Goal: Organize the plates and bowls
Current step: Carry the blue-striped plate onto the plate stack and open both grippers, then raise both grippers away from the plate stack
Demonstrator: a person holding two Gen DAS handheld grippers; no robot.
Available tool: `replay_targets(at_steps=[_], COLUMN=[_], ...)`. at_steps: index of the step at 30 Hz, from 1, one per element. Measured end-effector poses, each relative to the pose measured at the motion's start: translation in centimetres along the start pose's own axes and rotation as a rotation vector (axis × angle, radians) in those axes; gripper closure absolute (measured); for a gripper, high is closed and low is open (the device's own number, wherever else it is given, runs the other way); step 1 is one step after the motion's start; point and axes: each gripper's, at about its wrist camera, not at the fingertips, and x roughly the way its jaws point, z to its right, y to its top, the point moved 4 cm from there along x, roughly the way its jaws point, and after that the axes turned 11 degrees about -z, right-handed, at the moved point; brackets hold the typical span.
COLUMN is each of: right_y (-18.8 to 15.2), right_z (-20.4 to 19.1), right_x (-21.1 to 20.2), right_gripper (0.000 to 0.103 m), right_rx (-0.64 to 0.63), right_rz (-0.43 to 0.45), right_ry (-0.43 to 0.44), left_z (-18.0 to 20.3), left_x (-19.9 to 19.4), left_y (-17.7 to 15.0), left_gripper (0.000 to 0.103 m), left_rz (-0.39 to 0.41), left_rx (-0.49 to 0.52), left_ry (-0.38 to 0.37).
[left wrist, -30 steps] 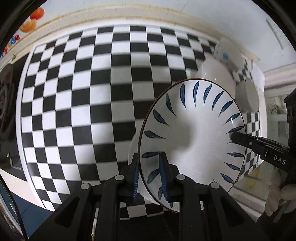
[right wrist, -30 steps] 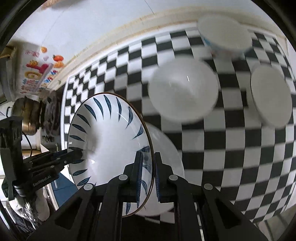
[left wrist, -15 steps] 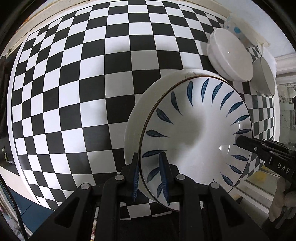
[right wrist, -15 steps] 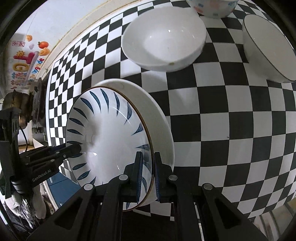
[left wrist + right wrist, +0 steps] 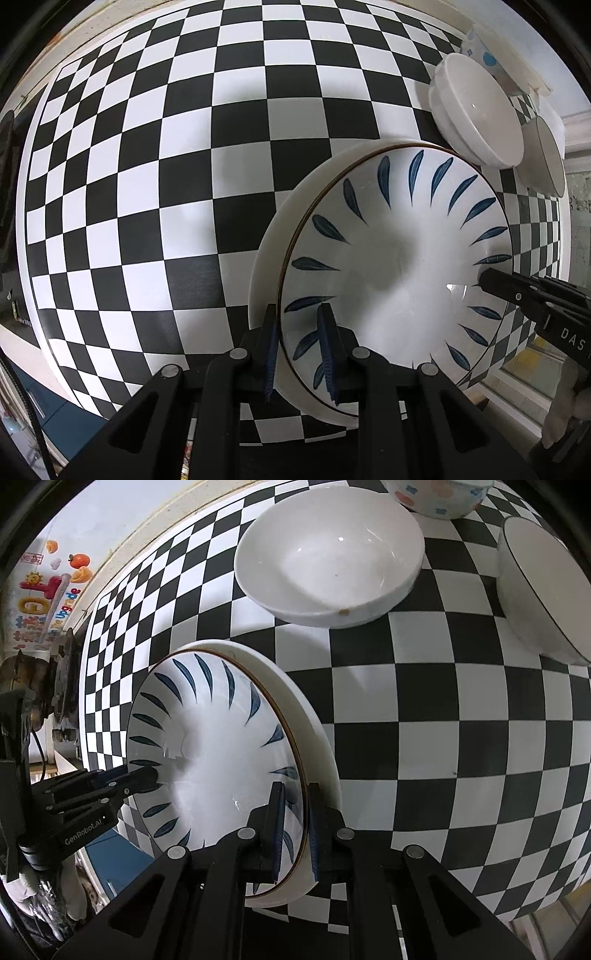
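Counter, black-and-white checkered cloth: carries all the crockery.

Round white ceramic plate with blue leaf strokes and a thin brown rim: face up, nearly level, sitting over a plain white plate whose edge shows along one side. Being round, it has no long axis. It is gripped at two opposite rim points.

Plain white ceramic bowl: upright, mouth up, apart from the plates.

White bowl with dark rim line: beside the plain bowl.

White bowl with coloured flower print: behind them, partly cut off.

Left claw: nearly closed, pinching the patterned plate's rim.

Right claw: nearly closed, pinching the opposite rim.
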Motion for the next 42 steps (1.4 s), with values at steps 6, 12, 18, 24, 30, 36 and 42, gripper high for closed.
replay_targets(at_steps=[6, 12, 18, 24, 30, 36, 42], right_y=[0.1, 0.1, -0.1, -1.3, -4.2, -8.8, -13.7], right_z=[0.1, -0.1, -0.2, -0.6, -2.9, -5.1, -6.6], right_x=[-0.1, 0.1, -0.1, -2.1, -5.6, -8.0, -10.2], right_gripper=[0.09, 0.087, 0.086, 0.086, 0.086, 0.085, 0.085], right_rx=[-0.014, -0.005, 0.009, 0.023, -0.004, -0.015, -0.029], right_rz=[-0.002, -0.007, -0.001, 0.07, 0.171, 0.254, 0.322], right_ry=[-0.002, -0.003, -0.021, -0.057, -0.118, -0.137, -0.136], left_z=[-0.3, -0.7, -0.9, -0.9, -0.5, -0.5, 0.0], left_x=[0.0, -0.2, -0.6, -2.7, -6.8, -10.4, -12.5], left_y=[-0.4, -0.9, -1.3, -2.8, -6.3, -10.4, -14.4], left_gripper=[0.085, 0.084, 0.084, 0.084, 0.084, 0.084, 0.084], left_rz=[0.012, 0.013, 0.032, 0.098, 0.206, 0.285, 0.356], left_rx=[-0.029, -0.054, -0.069, -0.063, -0.045, -0.046, -0.05], left_ry=[-0.005, -0.007, 0.002, 0.012, 0.038, 0.037, 0.028])
